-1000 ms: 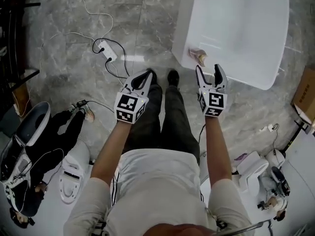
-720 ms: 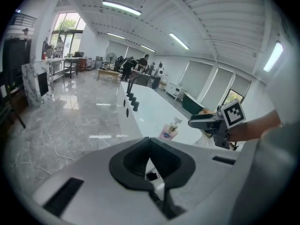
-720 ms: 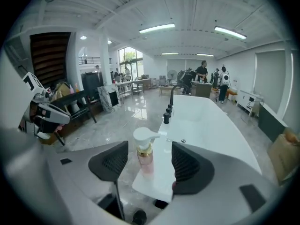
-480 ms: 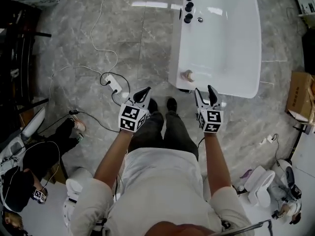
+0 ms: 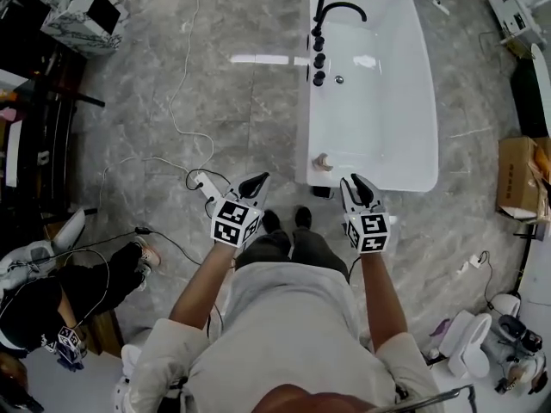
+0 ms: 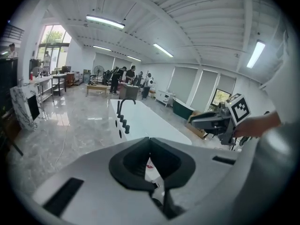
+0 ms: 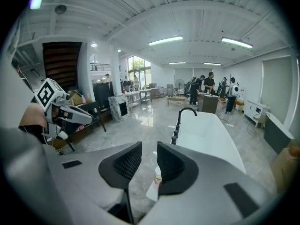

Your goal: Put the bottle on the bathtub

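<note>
A small pale bottle [image 5: 323,162] stands upright on the near left corner of the white bathtub [image 5: 413,157]. Both grippers hang above the floor on the near side of the tub, apart from the bottle. My left gripper [image 5: 258,180] is to the bottle's lower left, and in the left gripper view [image 6: 150,139] its pads meet with nothing held. My right gripper [image 5: 356,181] has just been closing its jaws. In the right gripper view [image 7: 149,146] a narrow gap is left with nothing in it, and the bottle [image 7: 158,175] shows far below.
A black faucet [image 5: 334,10] and a row of knobs [image 5: 318,56] line the tub's left rim. A power strip [image 5: 200,181] with white cable lies on the marble floor to the left. A cardboard box [image 5: 516,175] sits at the right, and a person [image 5: 52,291] at the lower left.
Both grippers have risen away from the tub's corner and the view has lifted, so the whole tub shows. The right jaws have narrowed. The bottle stays on the rim.
</note>
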`<action>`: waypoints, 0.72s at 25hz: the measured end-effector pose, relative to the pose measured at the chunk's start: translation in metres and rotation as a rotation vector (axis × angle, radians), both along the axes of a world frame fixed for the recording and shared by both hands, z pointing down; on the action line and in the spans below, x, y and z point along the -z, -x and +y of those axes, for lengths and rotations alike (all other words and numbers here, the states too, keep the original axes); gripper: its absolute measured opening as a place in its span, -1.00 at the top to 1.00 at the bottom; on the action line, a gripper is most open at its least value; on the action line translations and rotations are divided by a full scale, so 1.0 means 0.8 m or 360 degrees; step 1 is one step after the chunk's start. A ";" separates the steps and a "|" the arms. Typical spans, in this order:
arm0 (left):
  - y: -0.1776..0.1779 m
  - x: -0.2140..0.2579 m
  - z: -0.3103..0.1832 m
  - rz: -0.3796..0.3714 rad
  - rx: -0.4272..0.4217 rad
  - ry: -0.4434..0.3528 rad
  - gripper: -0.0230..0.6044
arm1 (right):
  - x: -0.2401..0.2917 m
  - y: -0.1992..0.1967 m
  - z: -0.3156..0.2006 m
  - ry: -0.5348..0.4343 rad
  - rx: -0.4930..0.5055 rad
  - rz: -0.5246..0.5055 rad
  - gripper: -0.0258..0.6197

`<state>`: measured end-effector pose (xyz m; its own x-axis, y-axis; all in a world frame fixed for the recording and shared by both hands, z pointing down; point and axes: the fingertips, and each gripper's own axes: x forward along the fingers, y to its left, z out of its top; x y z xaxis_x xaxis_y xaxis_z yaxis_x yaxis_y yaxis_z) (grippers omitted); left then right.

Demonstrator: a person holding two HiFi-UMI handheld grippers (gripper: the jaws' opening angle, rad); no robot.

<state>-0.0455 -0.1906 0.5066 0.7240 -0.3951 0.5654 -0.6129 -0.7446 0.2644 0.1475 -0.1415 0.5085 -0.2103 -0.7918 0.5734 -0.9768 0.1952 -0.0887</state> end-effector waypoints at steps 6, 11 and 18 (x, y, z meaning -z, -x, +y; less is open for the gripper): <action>-0.018 0.058 0.001 0.0072 0.0006 -0.0060 0.90 | 0.056 0.000 0.009 -0.0106 0.0046 0.0008 0.61; -0.031 0.098 0.001 0.0092 -0.0002 -0.0151 0.90 | 0.095 -0.009 0.013 -0.0171 0.0075 -0.0024 0.66; -0.035 0.149 0.010 0.0119 0.0045 -0.0246 0.90 | 0.155 -0.026 0.018 -0.0277 0.0114 -0.0077 0.75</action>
<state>-0.0177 -0.1829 0.3872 0.7493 -0.4938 0.4413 -0.6169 -0.7627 0.1940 0.1683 -0.1275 0.3847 -0.2935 -0.8602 0.4171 -0.9553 0.2804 -0.0940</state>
